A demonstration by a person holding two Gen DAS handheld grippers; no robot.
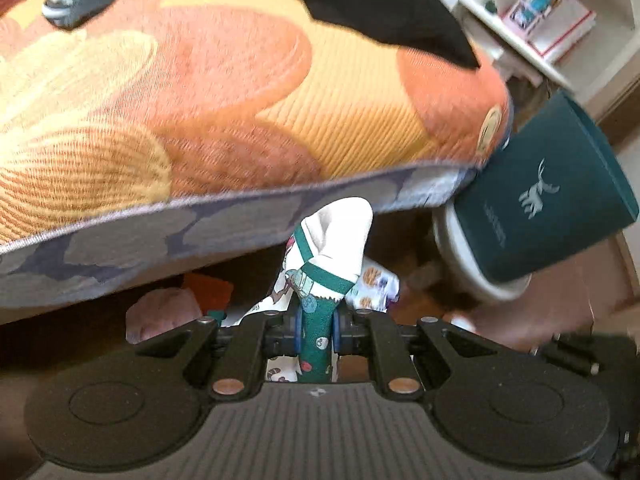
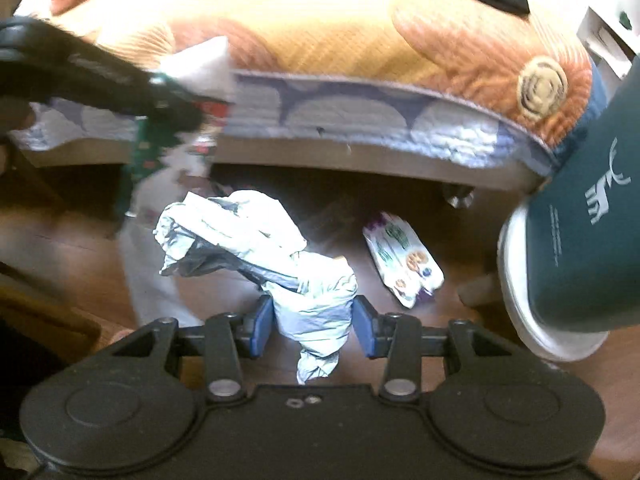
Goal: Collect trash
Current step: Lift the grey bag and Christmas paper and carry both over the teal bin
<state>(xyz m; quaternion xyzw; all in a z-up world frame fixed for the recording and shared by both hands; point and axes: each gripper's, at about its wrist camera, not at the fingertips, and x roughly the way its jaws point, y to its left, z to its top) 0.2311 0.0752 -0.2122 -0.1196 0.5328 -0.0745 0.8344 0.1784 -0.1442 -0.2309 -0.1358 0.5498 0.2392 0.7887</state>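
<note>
My left gripper [image 1: 316,326] is shut on a green and white printed wrapper [image 1: 320,276], held up in front of the bed edge; the same gripper and wrapper show blurred at the left of the right wrist view [image 2: 152,148]. My right gripper [image 2: 312,320] is shut on a crumpled pale grey plastic bag [image 2: 256,248], which bulges forward above the wooden floor. A white and purple snack wrapper [image 2: 404,260] lies on the floor under the bed edge; it also shows in the left wrist view [image 1: 374,286]. A dark teal bin [image 2: 588,232] with a white rim stands at the right.
A bed with an orange and yellow quilt [image 1: 200,112] and a grey patterned sheet fills the upper part of both views. A black cloth [image 1: 384,12] lies on it. A white shelf [image 1: 532,20] with books stands at the far right. The teal bin [image 1: 540,192] is by the bed corner.
</note>
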